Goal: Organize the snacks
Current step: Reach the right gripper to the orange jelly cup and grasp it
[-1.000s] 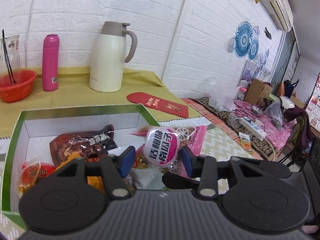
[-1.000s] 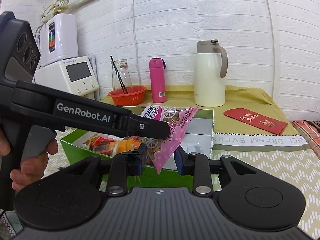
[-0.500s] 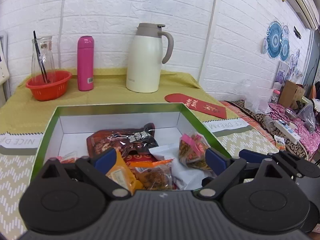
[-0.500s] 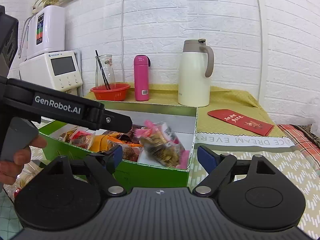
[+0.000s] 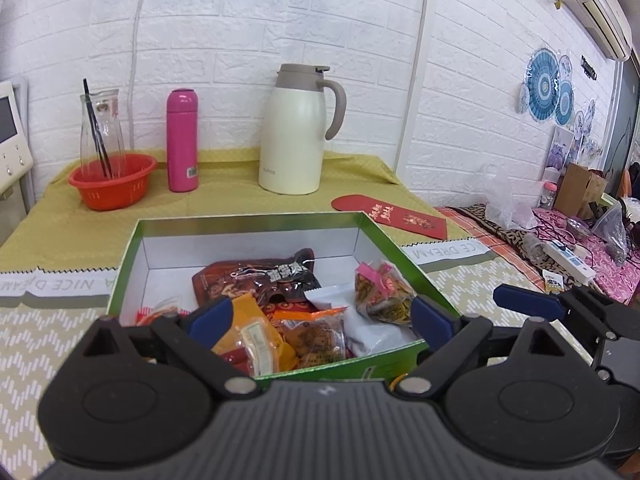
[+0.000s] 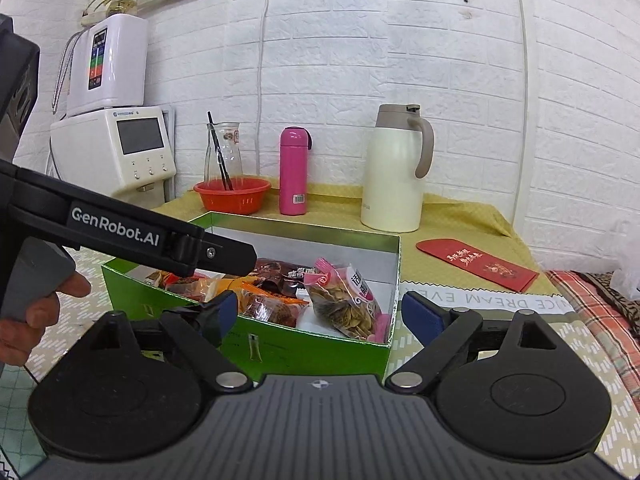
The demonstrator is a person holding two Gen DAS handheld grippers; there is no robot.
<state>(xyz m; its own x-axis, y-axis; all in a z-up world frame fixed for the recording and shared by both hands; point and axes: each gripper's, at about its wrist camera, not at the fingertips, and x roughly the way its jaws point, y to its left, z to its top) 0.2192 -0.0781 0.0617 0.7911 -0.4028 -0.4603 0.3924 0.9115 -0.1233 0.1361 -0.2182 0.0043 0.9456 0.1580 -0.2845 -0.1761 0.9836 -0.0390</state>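
Clearance: my left gripper point(image 5: 320, 314) and right gripper point(image 6: 316, 312) hang released, jaws spread wide, at the near rim of the green cardboard box point(image 5: 396, 246). Contents — pink seed packet point(image 6: 346, 304), dark red pouch point(image 5: 256, 278), orange packets point(image 5: 256, 336) — lie piled inside.

"GenRobot.AI" on left hand-held gripper point(image 6: 224, 258), "NICE DREAM" on table mat point(image 5: 60, 285)

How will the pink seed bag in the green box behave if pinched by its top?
The pink seed bag is thin film around loose seeds: probably floppy, sagging below the pinch. Glossy plastic may slip. Likely light; it lies slumped against the green box wall.
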